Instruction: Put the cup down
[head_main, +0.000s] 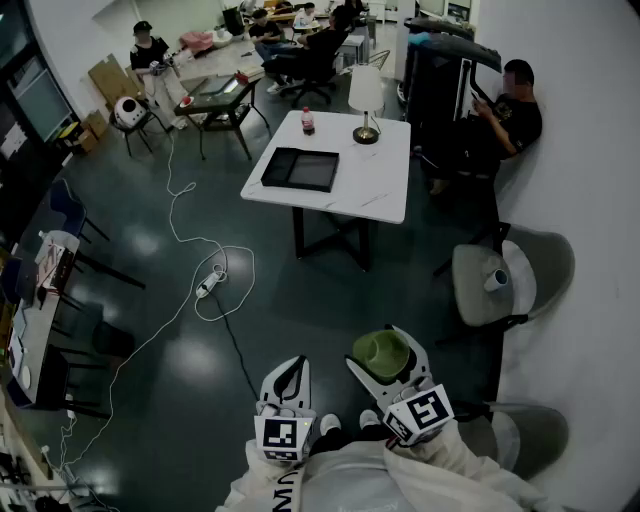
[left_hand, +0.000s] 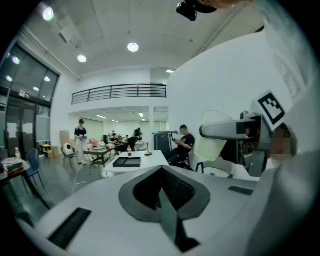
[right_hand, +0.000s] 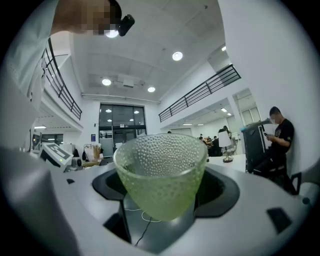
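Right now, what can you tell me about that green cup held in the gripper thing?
The cup is a pale green, see-through tumbler, glass by its look, its wall covered in small bumps. It is wide at the open rim and tapers to a narrower, rounded base. It stands upright, mouth up, and looks empty. The right gripper clamps it, one jaw on each side; nothing else touches it. It hangs in the air above the dark floor.

We're wearing a baggy off-white jacket (head_main: 400, 485) with dark lettering on the left sleeve (head_main: 272, 490), too blurry to read, plus white shoes (head_main: 330, 424), we think. Left claw (head_main: 296, 365) and right claw (head_main: 380, 348): white shells, dark grey lining, black-and-white marker cubes (head_main: 283, 437).
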